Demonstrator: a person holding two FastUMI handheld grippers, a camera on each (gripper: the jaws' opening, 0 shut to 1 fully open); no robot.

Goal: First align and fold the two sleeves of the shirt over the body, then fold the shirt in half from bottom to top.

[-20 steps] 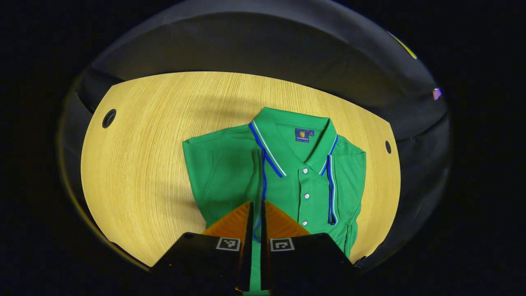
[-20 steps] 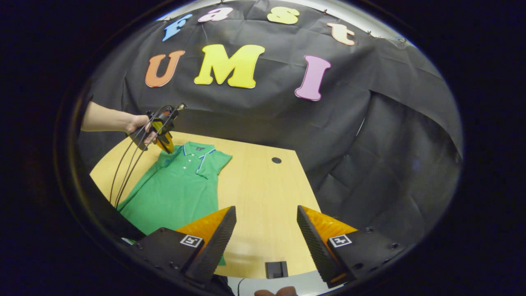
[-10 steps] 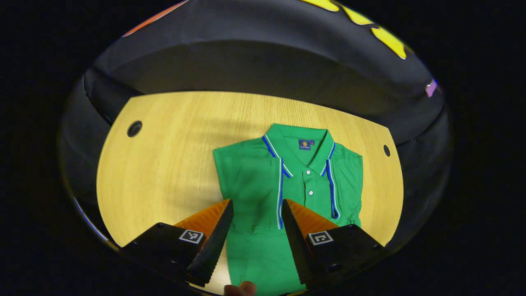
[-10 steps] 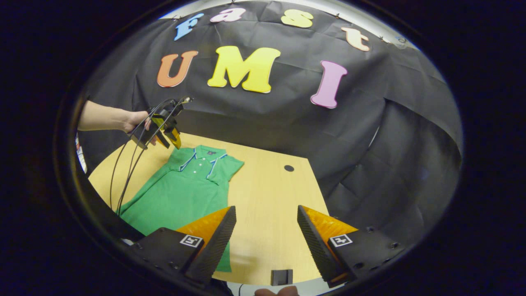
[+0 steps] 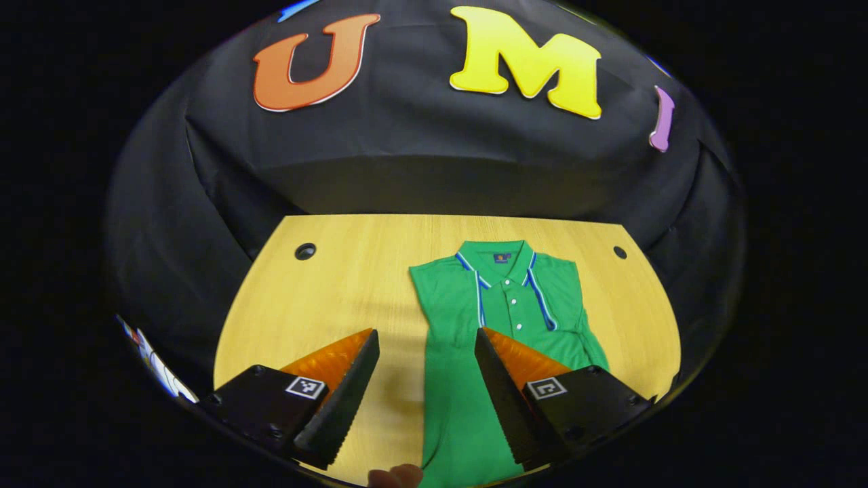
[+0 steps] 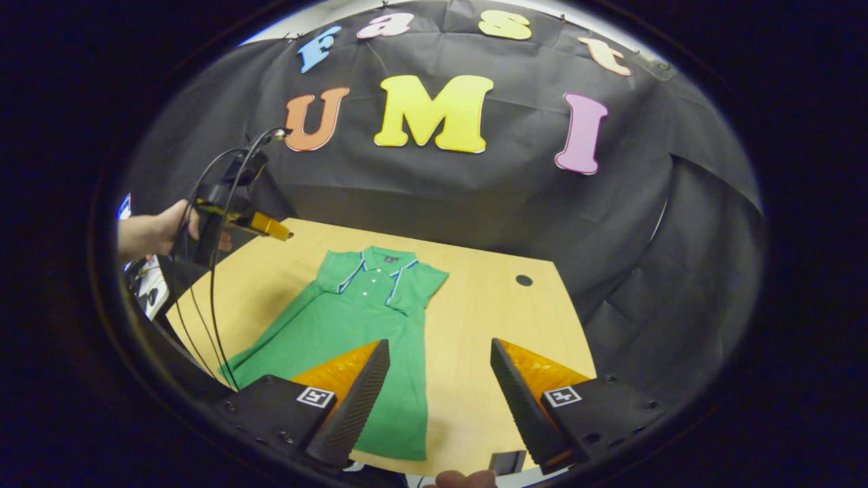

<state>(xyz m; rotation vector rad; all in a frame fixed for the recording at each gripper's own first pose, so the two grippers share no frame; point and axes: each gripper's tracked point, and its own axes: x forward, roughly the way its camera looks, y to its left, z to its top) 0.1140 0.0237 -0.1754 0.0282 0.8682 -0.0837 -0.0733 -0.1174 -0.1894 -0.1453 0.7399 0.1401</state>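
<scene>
Looking through the left gripper view: left claw (image 5: 424, 352) gapes empty above the desk (image 5: 325, 291); green shirt (image 5: 505, 318) lies flat, collar toward the far edge, both sleeves apparently folded in.

Right gripper view: right claw (image 6: 439, 362) spread, empty, over the shirt's hem end near the desk's front edge.

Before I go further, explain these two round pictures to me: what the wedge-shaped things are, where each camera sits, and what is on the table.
Each picture comes from a camera riding on a hand-held gripper, a two-finger tool a person carries. The wedges at the bottom are its fingers. In the left gripper view, the left hand-held gripper is open and holds nothing. In the right gripper view, the right hand-held gripper is open too, and farther off a hand holds the other tool above the table's left side. On the wooden table lies a green shirt, collar away from the cameras, both sleeves folded over its body.
</scene>
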